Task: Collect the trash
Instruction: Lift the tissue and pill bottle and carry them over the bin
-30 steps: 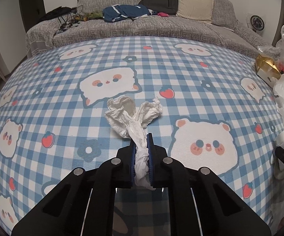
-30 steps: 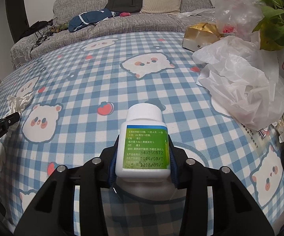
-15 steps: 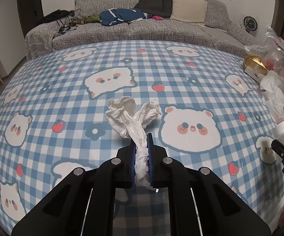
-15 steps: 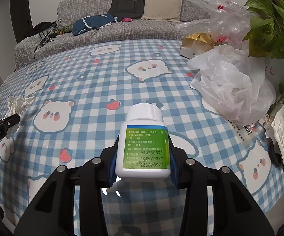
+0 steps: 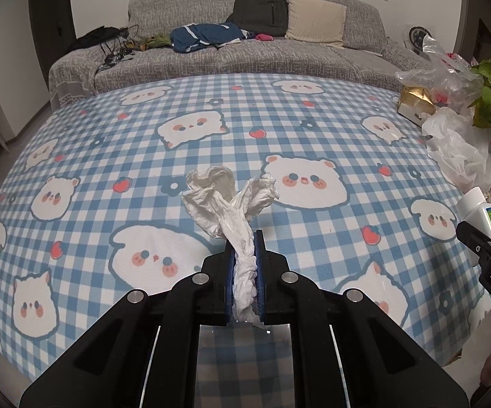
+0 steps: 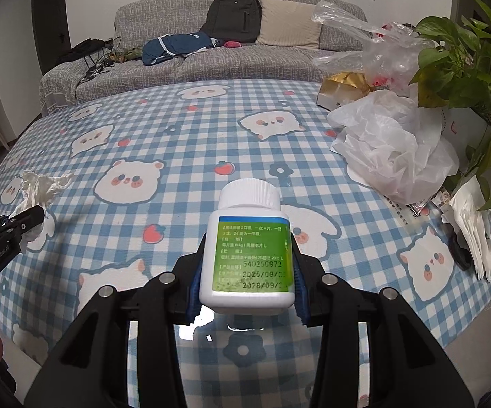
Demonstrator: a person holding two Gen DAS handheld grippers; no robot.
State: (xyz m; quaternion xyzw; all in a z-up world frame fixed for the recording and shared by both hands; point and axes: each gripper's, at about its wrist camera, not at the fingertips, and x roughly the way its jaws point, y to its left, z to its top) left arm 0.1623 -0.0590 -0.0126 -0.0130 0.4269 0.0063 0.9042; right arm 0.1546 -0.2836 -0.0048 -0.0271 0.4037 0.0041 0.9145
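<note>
My left gripper point(image 5: 244, 241) is shut on a crumpled white tissue point(image 5: 226, 193) and holds it above the blue checked tablecloth point(image 5: 143, 156). My right gripper point(image 6: 247, 255) is shut on a white pill bottle point(image 6: 248, 248) with a green label, held upright above the table's near edge. In the left wrist view the bottle point(image 5: 480, 214) and the right gripper show at the far right. In the right wrist view the tissue point(image 6: 39, 187) and the left gripper point(image 6: 24, 219) show at the far left.
White plastic bags point(image 6: 395, 149), a clear bag point(image 6: 364, 44), a gold box point(image 6: 342, 85), a potted plant point(image 6: 463, 68) and folded napkins point(image 6: 476, 227) crowd the table's right side. A grey sofa point(image 5: 245, 51) with a backpack stands behind the table.
Both grippers have drawn back toward the table's near edge and risen, each keeping its hold. More of the table shows in both views.
</note>
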